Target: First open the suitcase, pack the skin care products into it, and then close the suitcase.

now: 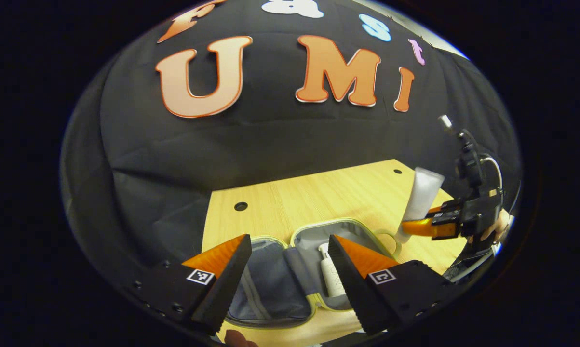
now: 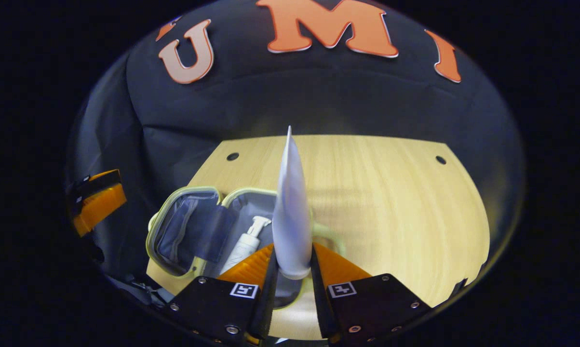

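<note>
Fingers of the left gripper [image 1: 290,274] are seen spread wide at the bottom of the left gripper view, with nothing between them, poised above the case [image 1: 270,308]. That case is laid open flat on the table [image 1: 328,193], so the opening step is judged done. One pump bottle [image 1: 330,274] is already lodged in its right half. Off to the right, the tube [image 1: 424,197] is carried by the right gripper [image 1: 417,226], held just beside the case.

Clamped between the fingers of the right gripper [image 2: 293,270] in the right gripper view, the tube [image 2: 292,217] is seen upright, cap end down, its flat crimped end up; it is white, smooth and tapered. Beneath it the case [image 2: 183,231] is shown with a grey lining and pale green rim, the bottle [image 2: 246,243] inside. Placing the tube and closing are judged still left.
</note>
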